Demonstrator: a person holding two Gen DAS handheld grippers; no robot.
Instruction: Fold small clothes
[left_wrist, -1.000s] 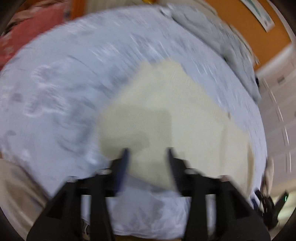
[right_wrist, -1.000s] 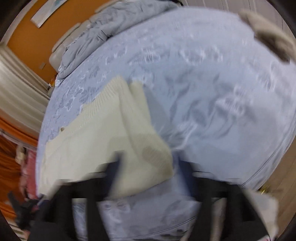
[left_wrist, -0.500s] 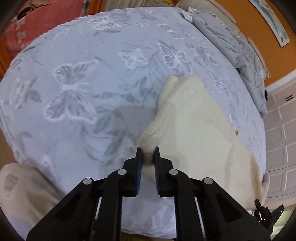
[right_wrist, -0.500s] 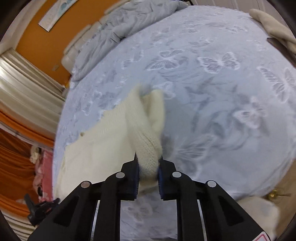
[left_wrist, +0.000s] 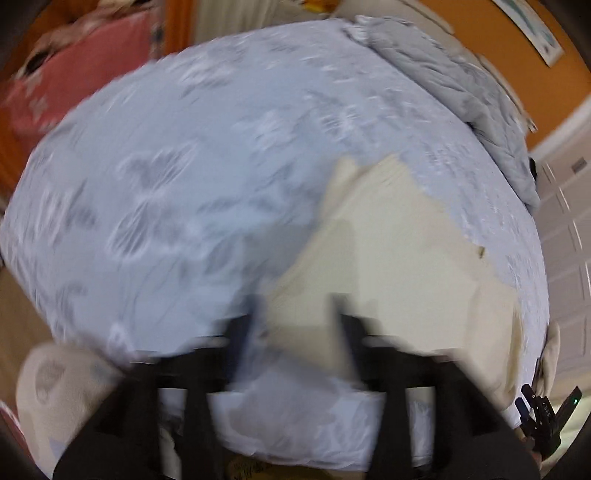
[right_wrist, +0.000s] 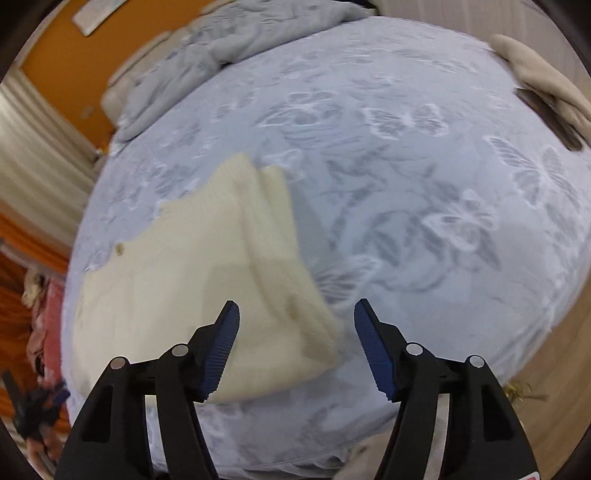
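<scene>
A cream knitted garment (right_wrist: 207, 273) lies flat on the blue butterfly-print bed (right_wrist: 424, 229), its right side folded over into a doubled strip. My right gripper (right_wrist: 295, 332) is open and empty, its jaws wide apart just above the garment's near right corner. In the left wrist view the garment (left_wrist: 399, 266) lies at centre right. My left gripper (left_wrist: 295, 325) is blurred by motion; its jaws stand apart over the garment's near left corner, holding nothing.
A crumpled grey duvet (right_wrist: 229, 48) lies at the bed's far end, also in the left wrist view (left_wrist: 454, 96). A beige cloth (right_wrist: 543, 81) hangs at the right edge. A pink cover (left_wrist: 74, 88) sits beyond the bed's left side. Wooden floor (right_wrist: 554, 362) lies below.
Half a second ago both grippers were shut on the garment's near corners. Both have since opened and let go, and the garment lies flat on the bed.
</scene>
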